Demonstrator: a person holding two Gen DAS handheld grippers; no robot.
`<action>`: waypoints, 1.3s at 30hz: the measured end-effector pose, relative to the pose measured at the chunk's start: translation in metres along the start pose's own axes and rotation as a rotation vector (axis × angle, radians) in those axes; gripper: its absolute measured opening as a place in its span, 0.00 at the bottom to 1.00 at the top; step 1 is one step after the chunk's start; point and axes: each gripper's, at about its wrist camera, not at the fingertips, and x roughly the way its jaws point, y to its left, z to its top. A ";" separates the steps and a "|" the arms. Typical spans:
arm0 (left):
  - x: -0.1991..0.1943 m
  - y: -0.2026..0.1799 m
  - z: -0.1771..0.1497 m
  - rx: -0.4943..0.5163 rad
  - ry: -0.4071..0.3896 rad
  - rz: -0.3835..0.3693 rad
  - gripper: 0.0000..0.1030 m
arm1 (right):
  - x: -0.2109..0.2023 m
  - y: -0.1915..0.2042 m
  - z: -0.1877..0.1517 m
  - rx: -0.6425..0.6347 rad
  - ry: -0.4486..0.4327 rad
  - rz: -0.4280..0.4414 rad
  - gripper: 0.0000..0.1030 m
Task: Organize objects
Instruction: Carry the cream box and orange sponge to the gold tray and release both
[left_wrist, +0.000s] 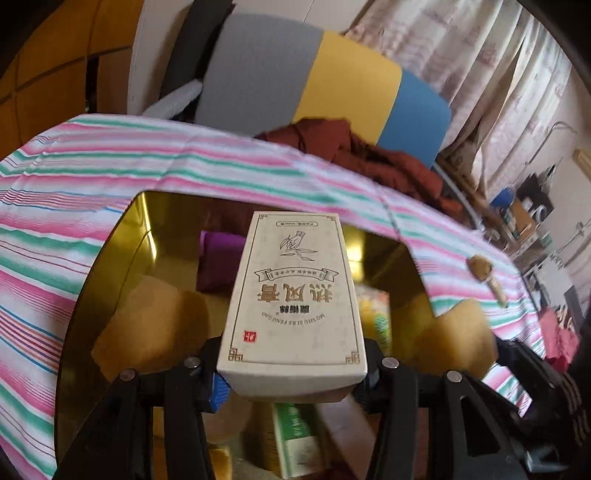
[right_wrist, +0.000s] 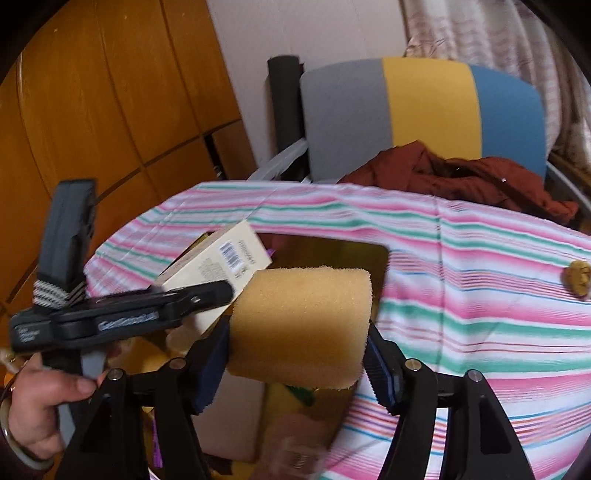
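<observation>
My left gripper (left_wrist: 291, 373) is shut on a cream carton with Chinese print (left_wrist: 293, 291) and holds it above an open gold tin (left_wrist: 110, 266) on the striped cloth. The carton also shows in the right wrist view (right_wrist: 218, 269), with the left gripper (right_wrist: 122, 317) clamped on it. My right gripper (right_wrist: 295, 350) is shut on a yellow sponge (right_wrist: 303, 325), held over the tin's right side (right_wrist: 369, 258). The sponge shows at the right in the left wrist view (left_wrist: 461, 339). Inside the tin lie a purple item (left_wrist: 218, 258), a green-and-white box (left_wrist: 295, 435) and another sponge (left_wrist: 147, 328).
A pink, green and white striped cloth (left_wrist: 92, 173) covers the table. A key with a brown fob (left_wrist: 484, 273) lies on it at the right. Behind the table stands a grey, yellow and blue chair (right_wrist: 424, 107) with a red garment (right_wrist: 461, 177). A wooden wardrobe (right_wrist: 92, 92) stands at the left.
</observation>
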 end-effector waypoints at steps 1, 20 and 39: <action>0.003 0.002 0.000 0.007 0.006 0.019 0.52 | 0.001 0.000 -0.001 0.001 0.005 -0.004 0.80; -0.019 -0.010 -0.001 0.069 -0.140 0.089 0.50 | -0.043 -0.036 -0.015 0.181 -0.111 -0.047 0.93; -0.044 -0.030 -0.010 0.130 -0.185 0.190 0.47 | -0.058 -0.067 -0.032 0.269 -0.121 -0.072 0.93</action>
